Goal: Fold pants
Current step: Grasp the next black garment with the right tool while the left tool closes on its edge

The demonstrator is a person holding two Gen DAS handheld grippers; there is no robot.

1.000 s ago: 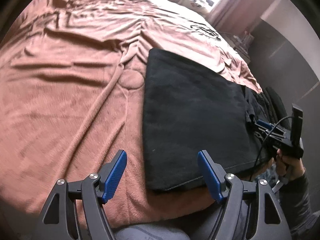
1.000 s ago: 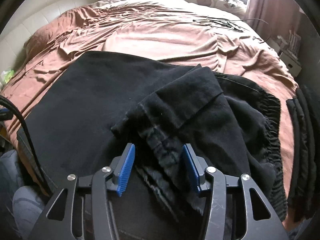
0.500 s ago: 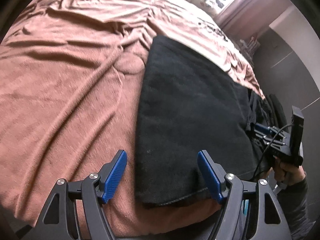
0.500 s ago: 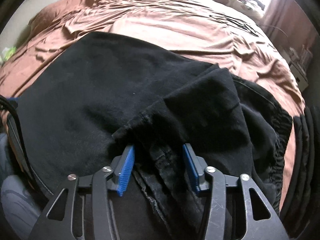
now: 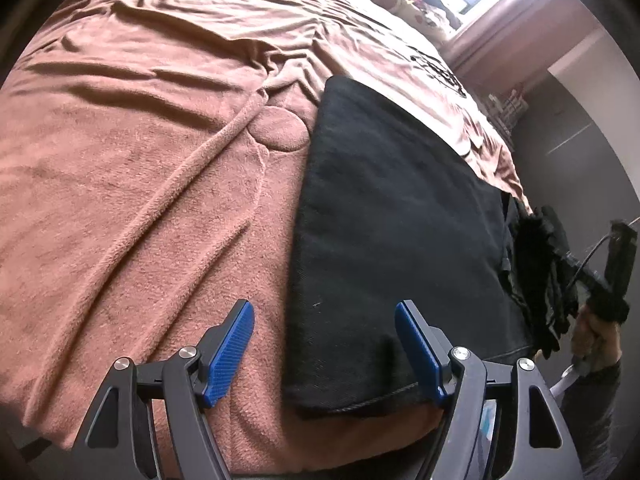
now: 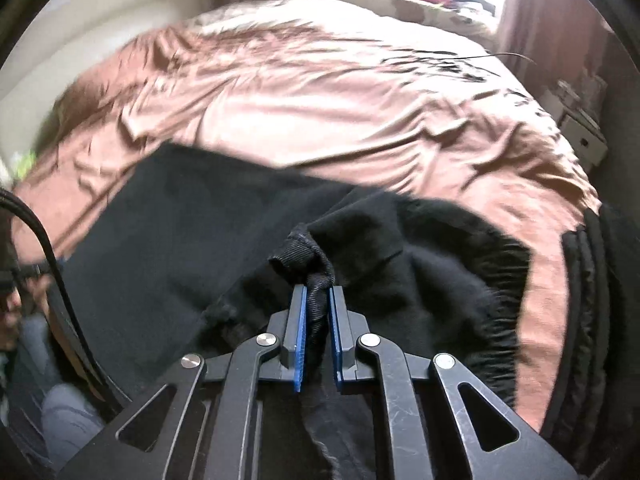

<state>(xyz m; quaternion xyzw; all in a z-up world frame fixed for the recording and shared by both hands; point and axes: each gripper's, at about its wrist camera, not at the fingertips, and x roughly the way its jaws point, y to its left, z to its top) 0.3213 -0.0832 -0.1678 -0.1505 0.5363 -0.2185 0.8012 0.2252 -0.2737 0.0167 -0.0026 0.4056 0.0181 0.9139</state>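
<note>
The black cloth pants (image 5: pixel 392 216) lie on the big bed with the wrinkly brown blanket (image 5: pixel 140 168). They are near the front edge of that bed, flat on one side and bunched up on the other side.

The left gripper (image 5: pixel 325 354), black with blue pads, is wide open. Nothing is between its pads. It hangs just above the front edge of the bed, over the flat corner of the pants. One blue pad is over the brown blanket and the other is over the black cloth.

The right gripper (image 6: pixel 317 300) has just been closing, and now it pinches a thick fold of the pants (image 6: pixel 312 272) tight between its blue pads. The pinched cloth pokes up past the tips and looks lifted a little off the bed. The stretchy crinkled waist part of the pants (image 6: pixel 496 320) sits to the side of this gripper, still on the bed.

In the left view, the right gripper (image 5: pixel 576 268) is at the far side of the pants, with a hand (image 5: pixel 596 332) holding its handle

A thin black cable (image 6: pixel 60 280) runs down by the front edge of the bed
</note>
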